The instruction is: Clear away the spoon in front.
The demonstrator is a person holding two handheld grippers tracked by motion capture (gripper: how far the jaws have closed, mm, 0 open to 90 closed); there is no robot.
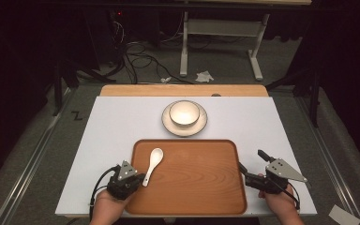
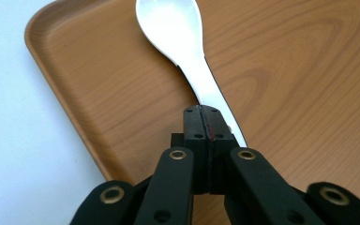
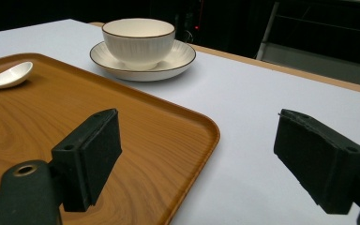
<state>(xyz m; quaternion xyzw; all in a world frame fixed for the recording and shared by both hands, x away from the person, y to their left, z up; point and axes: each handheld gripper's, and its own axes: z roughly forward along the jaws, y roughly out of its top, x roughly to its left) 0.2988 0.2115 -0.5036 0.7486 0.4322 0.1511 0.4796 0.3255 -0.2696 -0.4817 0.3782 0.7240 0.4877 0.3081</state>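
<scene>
Basically: left gripper point(image 2: 205, 123) jaws pinched together on handle end of white spoon point(image 2: 183, 47), lying on wooden tray point(image 1: 201, 187) near left edge. Right gripper point(image 3: 197, 159) jaws wide apart, holding nothing, over tray's right rim. No readable writing anywhere.

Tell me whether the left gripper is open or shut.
Shut: the left gripper's jaws press together over the spoon's handle end on the tray.

Tray point(image 1: 192, 187) as landmark: its right and middle wood lies bare, open to pass; spoon point(image 1: 152, 164) blocks its left edge; beyond its far rim, bowl point(image 1: 184, 113) on saucer point(image 1: 168, 125) stands central; white table point(image 1: 108, 136) either side is free.
</scene>
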